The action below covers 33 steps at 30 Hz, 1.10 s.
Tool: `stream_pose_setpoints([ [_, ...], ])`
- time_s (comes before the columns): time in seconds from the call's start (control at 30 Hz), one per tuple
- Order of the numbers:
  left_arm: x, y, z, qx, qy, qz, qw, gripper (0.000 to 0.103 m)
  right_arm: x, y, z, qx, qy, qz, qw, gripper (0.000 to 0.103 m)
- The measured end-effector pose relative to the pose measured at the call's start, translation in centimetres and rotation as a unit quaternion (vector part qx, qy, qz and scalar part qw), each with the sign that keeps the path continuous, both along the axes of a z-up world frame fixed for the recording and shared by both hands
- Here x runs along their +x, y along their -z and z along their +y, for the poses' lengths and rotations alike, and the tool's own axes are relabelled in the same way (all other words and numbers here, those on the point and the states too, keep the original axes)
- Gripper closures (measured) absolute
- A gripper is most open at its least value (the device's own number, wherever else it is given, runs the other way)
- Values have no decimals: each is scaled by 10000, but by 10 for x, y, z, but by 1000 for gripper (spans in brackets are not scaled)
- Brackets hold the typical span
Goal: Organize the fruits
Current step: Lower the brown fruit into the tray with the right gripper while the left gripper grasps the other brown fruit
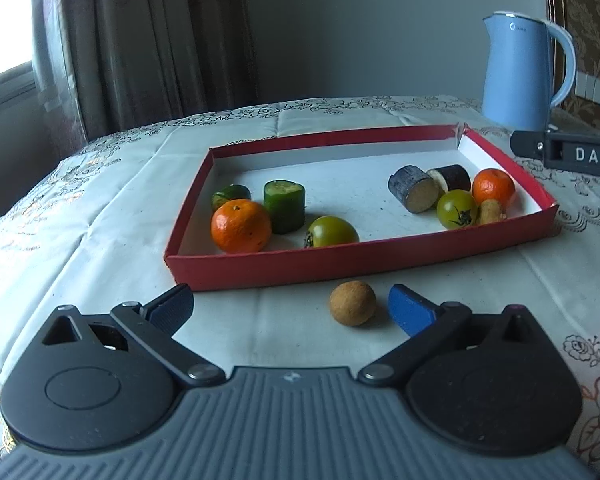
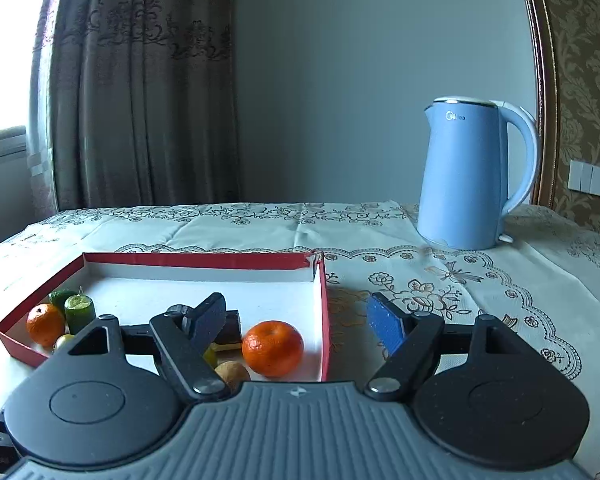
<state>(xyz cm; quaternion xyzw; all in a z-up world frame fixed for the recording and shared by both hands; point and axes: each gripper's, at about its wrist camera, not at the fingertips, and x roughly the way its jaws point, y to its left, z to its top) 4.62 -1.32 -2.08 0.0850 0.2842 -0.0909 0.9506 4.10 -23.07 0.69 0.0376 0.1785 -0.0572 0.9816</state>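
Status check, fruit sorting. The red tray (image 1: 260, 266) sits mid-table on the embroidered tablecloth (image 1: 100, 240).

Left group in tray: one mandarin (image 1: 241, 225), two cucumber pieces (image 1: 284, 207), one green tomato (image 1: 332, 232).
Right group in tray: two dark eggplant pieces (image 1: 414, 194), a second green tomato (image 1: 457, 209), a second mandarin (image 1: 493, 187), and a small tan piece (image 1: 491, 211) against the near right wall; I cannot tell what it is.

Still outside: one round brown fruit (image 1: 352, 303), a longan by the look of it, on the table just in front of the tray's near wall.

My left gripper (image 1: 292, 304) has its fingers spread wide and empty; the brown fruit lies between them, close to the blue right pad, not touching.
My right gripper (image 2: 300, 320) hovers over the tray's right end, fingers wide and empty, with the right-hand mandarin below them.

Judgement: mostly done. Nine items are in the tray, one remains out. The two clusters each mix kinds, so whether like should join like is open.

Blue kettle (image 2: 470, 176) stands far right, not involved.
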Motion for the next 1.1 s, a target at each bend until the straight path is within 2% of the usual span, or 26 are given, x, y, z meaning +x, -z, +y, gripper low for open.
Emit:
stream_pose_setpoints([
  [0.07,3,1,-3,45,-2,31,10000,13,0,0,0,-1,-2,5,10000,25],
  [0.2,6,4,-6,25,3,160,9999,19,0,1,0,-7,-1,9,10000,25],
  [0.5,8,7,-12,22,131,250,9996,39,1,4,3,-30,-16,88,10000,22],
  [0.57,9,7,-12,-68,210,299,9993,51,1,4,3,-29,-4,76,10000,22],
  [0.77,4,7,-18,-41,382,262,9989,68,2,5,3,-30,7,108,9999,22],
  [0.97,2,7,-21,-48,487,252,9985,78,3,6,5,-73,14,124,9999,22],
  [1.1,0,8,-23,9,494,187,9986,79,3,6,5,-91,22,118,9999,22],
])
